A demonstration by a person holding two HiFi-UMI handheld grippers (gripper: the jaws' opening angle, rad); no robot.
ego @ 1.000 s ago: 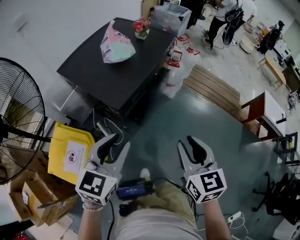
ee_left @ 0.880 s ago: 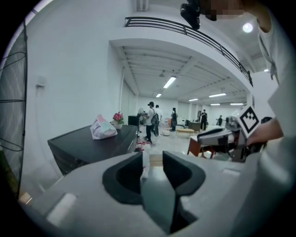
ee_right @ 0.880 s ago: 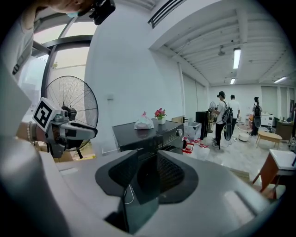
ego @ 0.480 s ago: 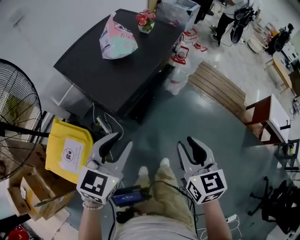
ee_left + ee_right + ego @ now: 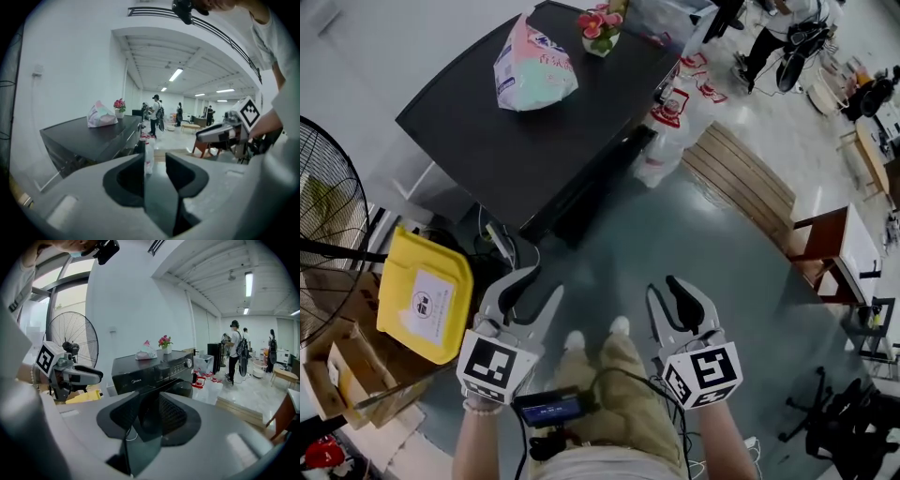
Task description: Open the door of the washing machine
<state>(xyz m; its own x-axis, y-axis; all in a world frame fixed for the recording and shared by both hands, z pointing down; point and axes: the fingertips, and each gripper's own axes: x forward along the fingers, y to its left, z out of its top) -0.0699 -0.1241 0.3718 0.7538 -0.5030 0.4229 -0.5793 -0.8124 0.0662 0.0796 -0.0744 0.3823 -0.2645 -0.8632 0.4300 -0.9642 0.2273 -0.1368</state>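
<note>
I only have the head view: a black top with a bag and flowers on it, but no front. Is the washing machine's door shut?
Observer: The right gripper view shows the front of the washing machine. Its round door looks shut.
Operator: Are the right tongs on the door?
Observer: No. The right tongs are open and empty, and the door shows beyond them, clearly apart.
Operator: Any controls on that front?
Observer: A panel runs above the door, with a knob at its right end.
</note>
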